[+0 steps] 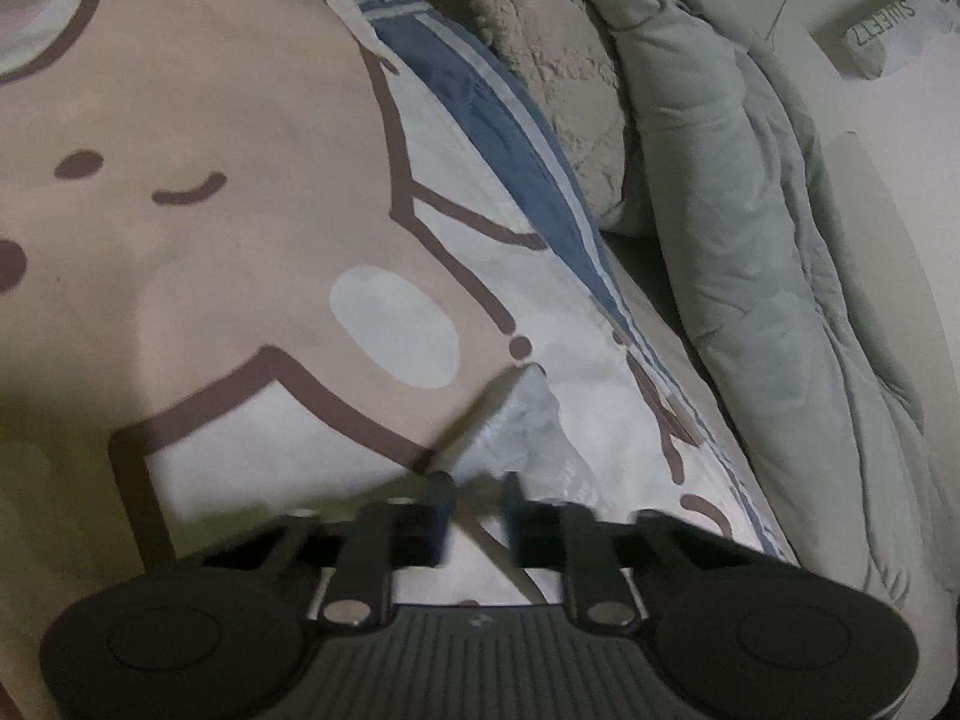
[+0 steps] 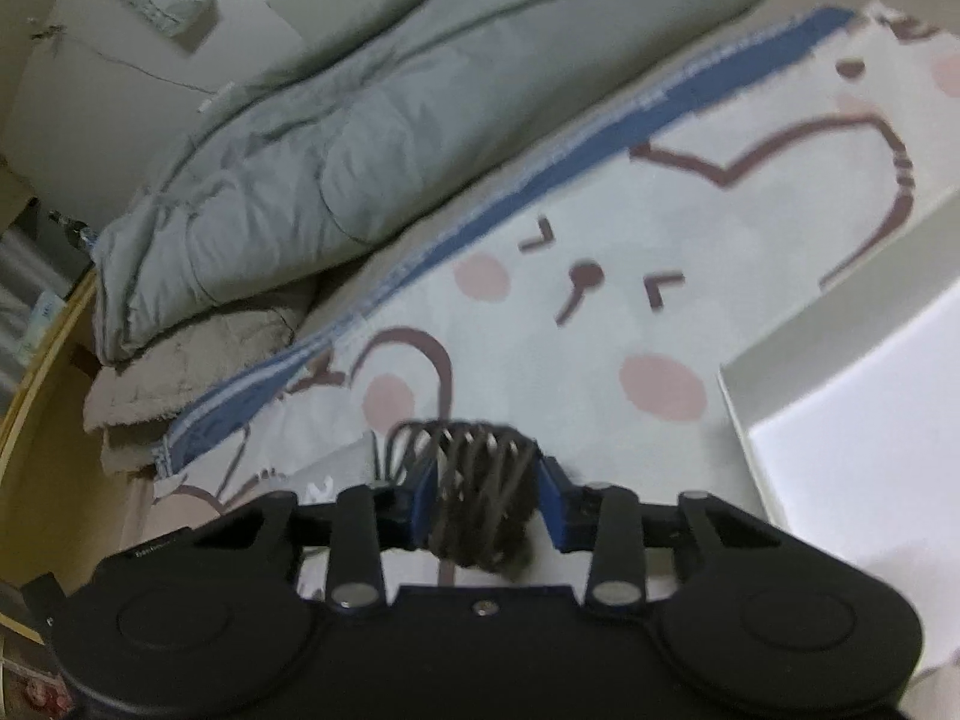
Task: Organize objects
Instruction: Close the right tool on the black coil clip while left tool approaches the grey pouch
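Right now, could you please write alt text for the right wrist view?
The right gripper clamps a dark claw hair clip above a cartoon-print sheet. A grey quilt lies bunched behind, a white box at right.

The left gripper [image 1: 477, 510] tilts downward, its fingers [image 1: 438, 510] drawn close with only a narrow slit between them. The right gripper [image 2: 486, 498] also tilts down, fingers [image 2: 555, 510] clamped either side of a dark ribbed object [image 2: 480, 492].

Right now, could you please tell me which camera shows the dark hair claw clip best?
The right wrist view: the hair clip sits centred between the right claw fingers, teeth visible. The left wrist view shows none of it.
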Available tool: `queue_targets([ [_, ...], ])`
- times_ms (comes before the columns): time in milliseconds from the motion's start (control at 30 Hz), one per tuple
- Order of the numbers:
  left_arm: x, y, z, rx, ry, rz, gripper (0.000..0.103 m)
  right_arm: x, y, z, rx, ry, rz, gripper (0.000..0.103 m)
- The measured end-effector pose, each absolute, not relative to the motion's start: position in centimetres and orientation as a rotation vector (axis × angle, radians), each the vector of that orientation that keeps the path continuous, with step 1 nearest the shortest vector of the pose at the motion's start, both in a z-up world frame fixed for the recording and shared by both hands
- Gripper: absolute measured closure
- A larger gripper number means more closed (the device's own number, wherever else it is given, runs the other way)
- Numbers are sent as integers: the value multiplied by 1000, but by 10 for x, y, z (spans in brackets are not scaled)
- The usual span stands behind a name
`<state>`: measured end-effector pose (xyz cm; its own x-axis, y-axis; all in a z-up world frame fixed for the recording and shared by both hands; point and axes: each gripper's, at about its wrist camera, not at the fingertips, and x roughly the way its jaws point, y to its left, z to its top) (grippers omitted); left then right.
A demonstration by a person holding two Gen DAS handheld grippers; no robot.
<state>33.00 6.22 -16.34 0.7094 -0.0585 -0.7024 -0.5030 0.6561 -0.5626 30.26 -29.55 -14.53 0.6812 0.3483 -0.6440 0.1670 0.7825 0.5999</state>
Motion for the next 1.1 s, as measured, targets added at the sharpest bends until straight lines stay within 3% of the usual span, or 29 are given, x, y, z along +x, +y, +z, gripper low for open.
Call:
queue_targets([
  [100, 331, 62, -163, -821, 756, 278, 103, 303, -294, -150, 680, 867, 119, 70],
  [200, 330, 61, -161, -812, 755, 274, 103, 302, -296, -155, 733, 861, 138, 84],
  [433, 323, 57, -141, -689, 788, 253, 103, 299, -284, -135, 614, 801, 197, 97],
  [667, 286, 43, -116, -383, 867, 213, 103, 284, -287, -110, 507, 786, 215, 98],
  [867, 240, 41, -106, -273, 935, 199, 103, 260, -300, -93, 415, 787, 221, 98],
  [1100, 191, 52, -91, -255, 1013, 222, 101, 233, -281, -74, 92, 759, 267, 98],
])
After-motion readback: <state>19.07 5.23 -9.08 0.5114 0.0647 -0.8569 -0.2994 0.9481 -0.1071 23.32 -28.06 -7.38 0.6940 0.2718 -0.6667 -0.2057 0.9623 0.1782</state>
